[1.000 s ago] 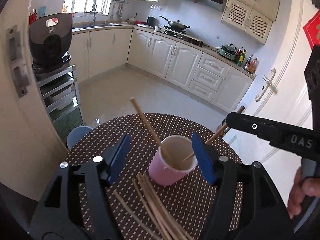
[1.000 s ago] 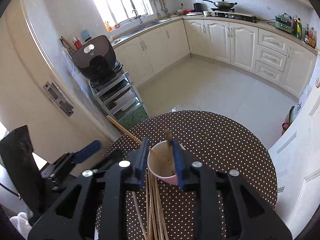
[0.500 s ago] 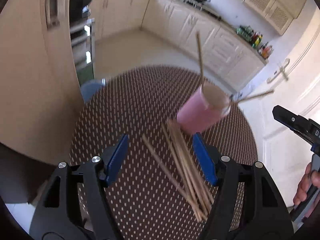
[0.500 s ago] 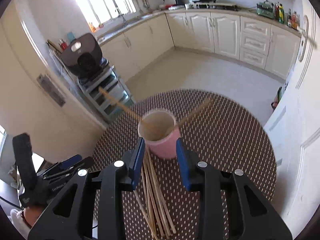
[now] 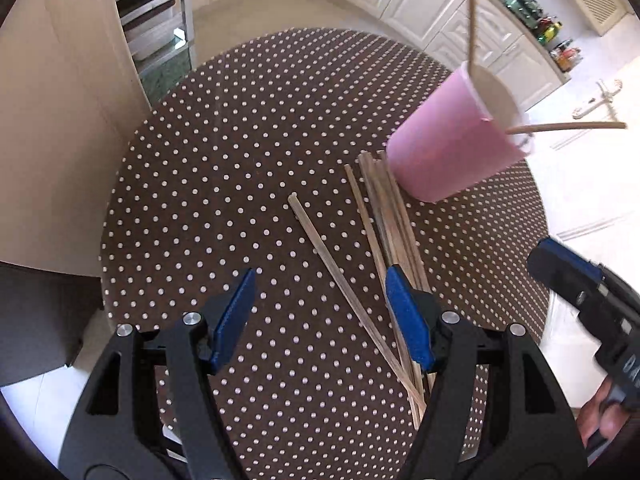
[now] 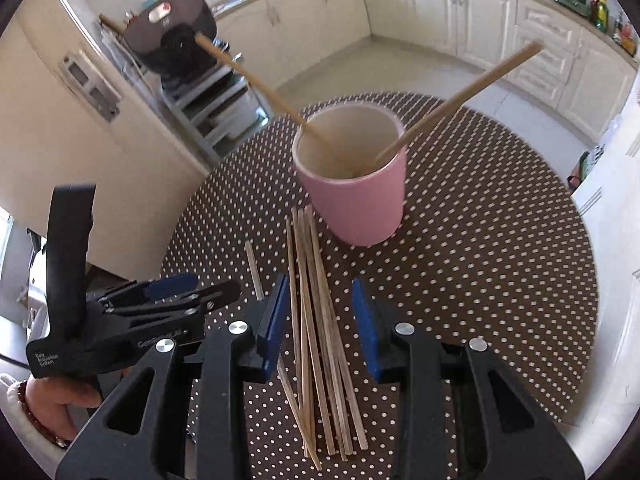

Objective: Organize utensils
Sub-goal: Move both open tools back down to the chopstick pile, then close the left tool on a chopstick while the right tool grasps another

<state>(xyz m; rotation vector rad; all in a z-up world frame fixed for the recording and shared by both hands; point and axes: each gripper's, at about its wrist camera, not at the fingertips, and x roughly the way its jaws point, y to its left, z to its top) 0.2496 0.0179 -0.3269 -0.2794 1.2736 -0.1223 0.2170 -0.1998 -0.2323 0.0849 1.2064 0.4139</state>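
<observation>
On the left of the right wrist view, the left gripper (image 6: 192, 288) appeared side-on, carried by a hand (image 6: 60, 400) cut off at the frame's lower left corner, so its jaw gap could not be judged from there. The left wrist view settled it: the left gripper (image 5: 320, 316) hung released above the round dotted table (image 5: 240, 140), blue pads wide apart with nothing pressed between them. A single stray chopstick (image 5: 348, 292) lay diagonally under that gap, its lower end hidden behind the right finger. In the right wrist view only that stick's far tip (image 6: 254, 270) showed, the rest covered by the gripper bodies.

Further right lay the bundle of chopsticks (image 6: 316, 320), running from the foot of the pink cup (image 6: 360, 200) back toward the camera. The right gripper (image 6: 320, 324) stood over that bundle, jaws partly apart, the pads straddling the sticks without visibly pinching them. The left wrist view showed the bundle (image 5: 384, 208) only in part, its near ends hidden by the finger.

The pink cup (image 5: 452, 148) stood upright on the table just beyond the bundle. Only the right wrist view looked into it, showing two chopsticks (image 6: 456, 100) leaning out to opposite sides; in the left wrist view one ran off the top edge. At far right there, the right gripper (image 5: 568, 272) was blurred and cropped.
</observation>
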